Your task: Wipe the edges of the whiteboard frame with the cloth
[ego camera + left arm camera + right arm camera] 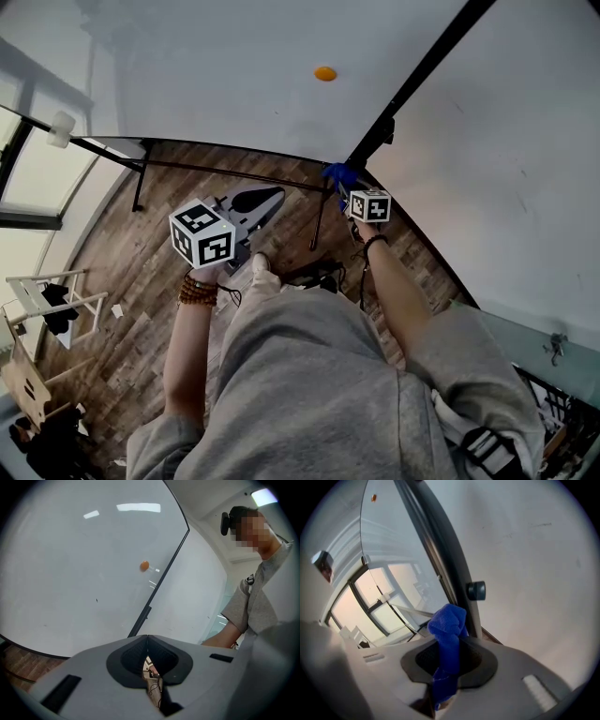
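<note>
The whiteboard (253, 84) fills the upper head view, bounded by a black frame edge (422, 75) running diagonally down to its lower right corner. My right gripper (345, 187) is shut on a blue cloth (337, 175), held against the bottom end of that edge. In the right gripper view the blue cloth (447, 634) sticks up between the jaws, right beside the dark frame edge (440, 559). My left gripper (246, 220) hangs lower left, away from the board, jaws closed on nothing. The left gripper view shows the whiteboard (79, 564) and its frame edge (161, 573).
An orange magnet (324, 73) sticks to the board. The board's black stand legs (141, 173) cross the wooden floor (122, 319). A white wall (506, 169) stands to the right. A drying rack (52, 300) and clutter sit far left. A black knob (476, 590) is on the frame.
</note>
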`<state>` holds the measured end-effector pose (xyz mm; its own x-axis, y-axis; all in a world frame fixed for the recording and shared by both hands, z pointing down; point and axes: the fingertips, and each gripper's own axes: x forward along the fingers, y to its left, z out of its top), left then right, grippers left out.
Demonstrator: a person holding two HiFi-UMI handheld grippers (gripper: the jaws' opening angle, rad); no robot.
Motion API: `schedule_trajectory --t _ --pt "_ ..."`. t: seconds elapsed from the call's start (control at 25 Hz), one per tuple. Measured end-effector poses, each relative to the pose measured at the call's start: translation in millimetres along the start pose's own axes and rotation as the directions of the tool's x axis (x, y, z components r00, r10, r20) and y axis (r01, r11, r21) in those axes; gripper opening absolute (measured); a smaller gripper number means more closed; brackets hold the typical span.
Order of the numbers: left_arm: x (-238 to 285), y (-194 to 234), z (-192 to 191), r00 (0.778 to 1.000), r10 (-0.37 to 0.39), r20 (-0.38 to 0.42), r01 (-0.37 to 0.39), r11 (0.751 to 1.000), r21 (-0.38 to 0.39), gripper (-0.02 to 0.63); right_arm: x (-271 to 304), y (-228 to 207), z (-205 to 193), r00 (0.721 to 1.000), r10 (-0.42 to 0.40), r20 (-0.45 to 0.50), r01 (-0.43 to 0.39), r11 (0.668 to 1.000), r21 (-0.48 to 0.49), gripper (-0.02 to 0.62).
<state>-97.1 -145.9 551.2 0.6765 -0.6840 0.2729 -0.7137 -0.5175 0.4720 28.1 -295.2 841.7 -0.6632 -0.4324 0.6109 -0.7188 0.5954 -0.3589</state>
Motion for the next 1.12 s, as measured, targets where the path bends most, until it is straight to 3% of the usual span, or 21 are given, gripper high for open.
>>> schedule_trajectory --t 0.12,0.24,0.36,0.52,0.64,0.84,1.0,1.12 --pt "5 -3 -4 1.0 -0.005 -0.017 0.006 1.0 0.022 0.009 -4 1 -36 0.993 -0.023 -0.12 0.012 0.996 -0.086 0.082" --pt "12 -8 -9 0.999 -0.019 -0.046 0.021 0.998 0.056 0.009 -20 8 -57 0.99 -0.005 -0.142 -0.011 0.994 -0.106 0.085" --pt "21 -9 -14 0.998 -0.02 -0.066 0.026 0.995 0.096 0.009 -42 22 -45 0.998 0.039 -0.056 -0.046 0.992 -0.115 0.089" --pt "35 -6 -19 0.998 0.03 -0.058 -0.018 0.981 0.195 0.009 -86 42 7 0.987 0.046 0.151 -0.024 0.989 -0.146 0.094" --pt "44 -4 -19 0.996 0.092 -0.008 -0.087 0.961 0.264 0.009 -130 63 49 0.951 0.02 0.31 0.043 0.98 -0.196 0.094" --pt "50 -2 -6 0.975 0.199 0.1 -0.221 0.918 0.33 0.009 -203 114 109 0.853 0.0 0.521 0.178 0.94 -0.292 0.094" --pt "48 -9 9 0.948 0.259 0.183 -0.312 0.87 0.381 0.009 -246 149 134 0.786 -0.039 0.618 0.299 0.898 -0.323 0.094" --pt "45 -13 18 0.921 0.291 0.26 -0.376 0.842 0.388 0.009 -268 162 145 0.747 -0.094 0.659 0.368 0.883 -0.291 0.094"
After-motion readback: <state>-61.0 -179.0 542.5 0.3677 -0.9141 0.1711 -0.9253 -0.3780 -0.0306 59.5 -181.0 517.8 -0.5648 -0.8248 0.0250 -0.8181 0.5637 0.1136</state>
